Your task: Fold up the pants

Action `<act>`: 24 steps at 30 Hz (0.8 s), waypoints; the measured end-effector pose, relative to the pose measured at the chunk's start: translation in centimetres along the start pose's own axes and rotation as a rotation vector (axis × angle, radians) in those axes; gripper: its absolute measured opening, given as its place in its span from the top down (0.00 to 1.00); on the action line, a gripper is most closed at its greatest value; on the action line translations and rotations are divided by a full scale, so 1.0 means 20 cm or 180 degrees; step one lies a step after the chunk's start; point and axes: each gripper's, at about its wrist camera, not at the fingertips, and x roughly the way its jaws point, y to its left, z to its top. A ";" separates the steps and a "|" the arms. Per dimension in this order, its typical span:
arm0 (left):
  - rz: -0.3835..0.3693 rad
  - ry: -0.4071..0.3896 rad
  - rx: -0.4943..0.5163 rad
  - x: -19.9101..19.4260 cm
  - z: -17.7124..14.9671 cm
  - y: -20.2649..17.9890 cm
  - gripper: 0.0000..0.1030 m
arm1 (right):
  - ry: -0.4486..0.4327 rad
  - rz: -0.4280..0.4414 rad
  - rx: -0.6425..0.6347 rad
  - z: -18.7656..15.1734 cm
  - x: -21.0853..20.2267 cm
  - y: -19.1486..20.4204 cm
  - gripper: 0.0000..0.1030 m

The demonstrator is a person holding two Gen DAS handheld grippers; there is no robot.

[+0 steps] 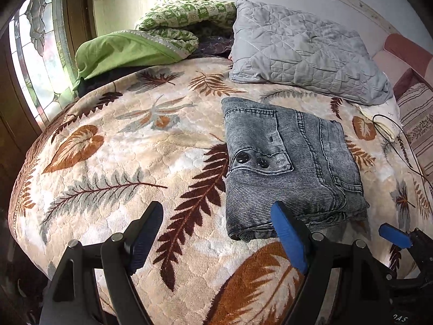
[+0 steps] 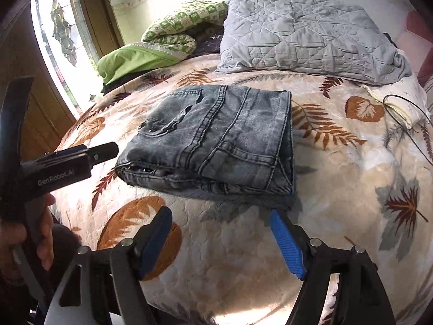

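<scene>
The grey jeans (image 1: 292, 168) lie folded into a compact stack on the leaf-print blanket (image 1: 130, 146), just ahead of both sets of jaws and held by neither. The left gripper (image 1: 219, 237) and right gripper (image 2: 220, 239) both stand wide apart and empty. The right gripper's blue finger (image 2: 284, 241) seems nearest — just short of the stack's near corner, though contact can't be judged — and the stack's long axis runs away from the jaws.

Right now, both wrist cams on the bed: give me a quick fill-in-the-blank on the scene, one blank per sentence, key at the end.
1. The grey jeans lie ____ into a compact stack on the leaf-print blanket.
2. Both the left gripper and the right gripper stand ____, holding nothing.
3. Beyond the jeans lies a quilted ____ pillow.
4. The bunched bedding near the window is ____.

Missing words: folded; open; grey; green
</scene>
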 end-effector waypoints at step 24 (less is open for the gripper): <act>0.0014 0.0035 0.0114 -0.08 -0.09 -0.10 0.20 | -0.0168 -0.0274 0.0254 0.04 -0.09 -0.07 0.24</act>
